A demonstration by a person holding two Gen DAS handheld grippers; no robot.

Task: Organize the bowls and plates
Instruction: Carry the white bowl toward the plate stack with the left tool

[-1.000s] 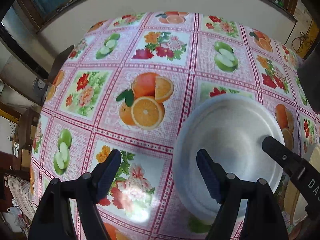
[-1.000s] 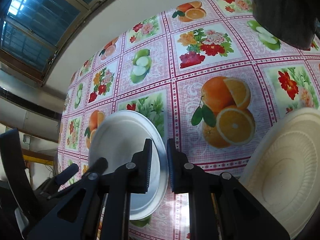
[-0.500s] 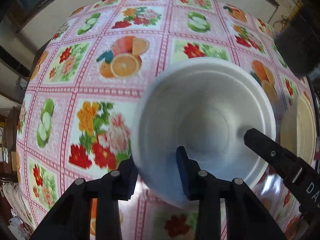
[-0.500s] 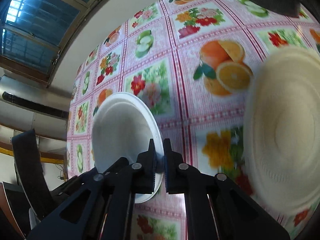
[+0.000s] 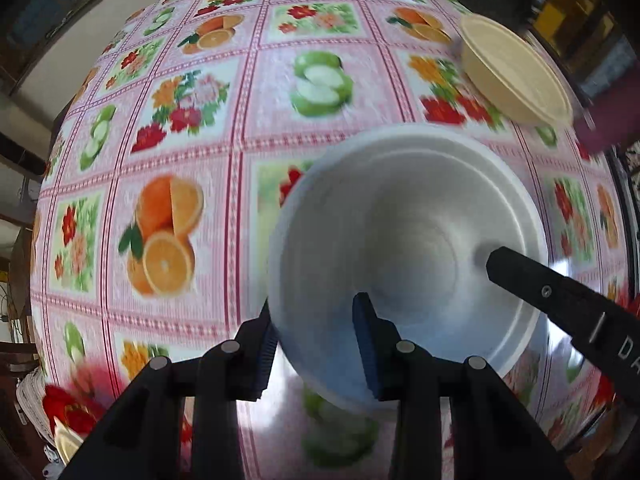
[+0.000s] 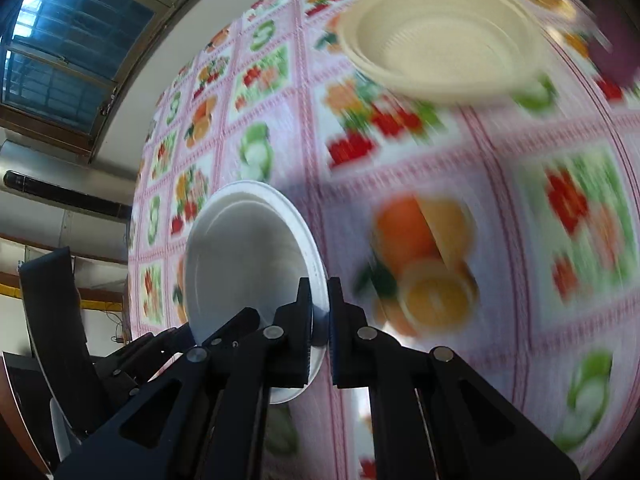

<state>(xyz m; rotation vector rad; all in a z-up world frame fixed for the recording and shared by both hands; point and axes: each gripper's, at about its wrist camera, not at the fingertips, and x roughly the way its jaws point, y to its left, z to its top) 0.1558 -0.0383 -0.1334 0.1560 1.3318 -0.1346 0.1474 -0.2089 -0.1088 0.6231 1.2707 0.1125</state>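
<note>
Both grippers, left (image 5: pixel 316 344) & right (image 6: pixel 319 312), clamp white bowl (image 5: pixel 404 248) rim, off table; cream bowls (image 6: pixel 440 36) stack ahead, stacking not yet done.

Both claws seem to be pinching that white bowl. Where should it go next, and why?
Probably onward to the cream bowls and down into them. Left gripper and right gripper each clamp the white bowl's rim, holding it above the tablecloth, and like bowls stack.
</note>
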